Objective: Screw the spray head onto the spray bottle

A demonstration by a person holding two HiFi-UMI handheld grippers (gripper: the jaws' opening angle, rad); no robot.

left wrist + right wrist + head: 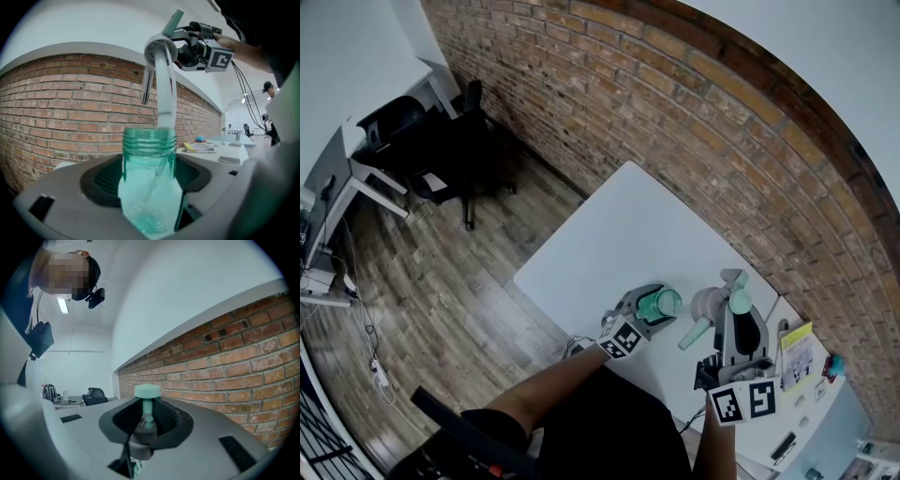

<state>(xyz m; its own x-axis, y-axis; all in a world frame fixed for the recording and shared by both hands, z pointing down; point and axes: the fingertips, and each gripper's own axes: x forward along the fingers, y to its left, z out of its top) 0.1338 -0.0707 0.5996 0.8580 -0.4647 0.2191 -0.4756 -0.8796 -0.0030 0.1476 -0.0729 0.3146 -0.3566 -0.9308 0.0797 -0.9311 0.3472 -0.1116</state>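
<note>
Left gripper [643, 310] clamped spray bottle [149, 180]; right gripper [732, 322] pinched spray head [161, 48] just beyond its neck, dip tube [165, 91] entering.

My left gripper [649, 311] covered most of the translucent green plastic spray bottle [666, 303] in the head view, and only its open neck showed. In the left gripper view the bottle's base ran off the bottom edge, and the end of the white dip tube [165, 93] blurred inside the green plastic. In the right gripper view the jaws of my right gripper [147, 425] hid the lower part of the grey and mint-green plastic spray head [147, 394]. The things on the white side table [811, 412] were too small to name.
</note>
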